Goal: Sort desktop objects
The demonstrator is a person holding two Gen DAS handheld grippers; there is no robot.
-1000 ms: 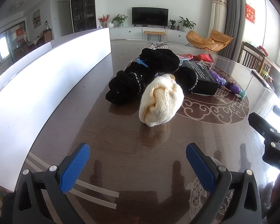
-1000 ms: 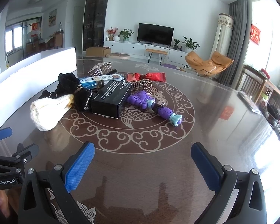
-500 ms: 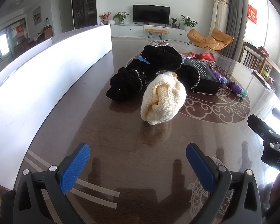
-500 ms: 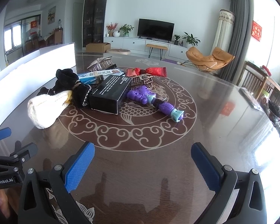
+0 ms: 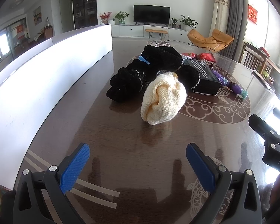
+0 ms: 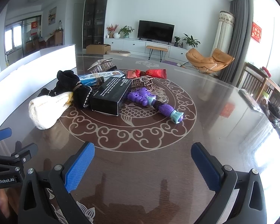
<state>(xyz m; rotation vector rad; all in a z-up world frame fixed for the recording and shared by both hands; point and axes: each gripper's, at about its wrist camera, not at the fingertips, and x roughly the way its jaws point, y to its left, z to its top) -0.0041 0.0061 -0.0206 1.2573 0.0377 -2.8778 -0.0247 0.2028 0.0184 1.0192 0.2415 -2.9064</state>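
A cream knitted bundle [image 5: 163, 98] [image 6: 46, 111] lies nearest, against a heap of black fabric [image 5: 145, 74] [image 6: 69, 85]. Behind them sit a black box [image 5: 203, 74] [image 6: 111, 95], a purple toy [image 6: 155, 102] [image 5: 231, 85], a red packet [image 6: 147, 73], a blue-and-white box [image 6: 97, 77] and metal hair clips [image 6: 102, 65]. My left gripper [image 5: 138, 165] is open and empty, a short way in front of the cream bundle. Further right, my right gripper [image 6: 142, 165] is open and empty too, facing the purple toy.
A long white container wall [image 5: 46, 71] [image 6: 28, 71] runs along the table's left side. The dark glossy table [image 6: 205, 115] has a round ornament under the pile. Chairs [image 6: 255, 82] and clutter stand past its right edge.
Both grippers have drifted slightly forward toward the pile, so the objects look a little larger. Nothing on the table has moved, and both stay open.
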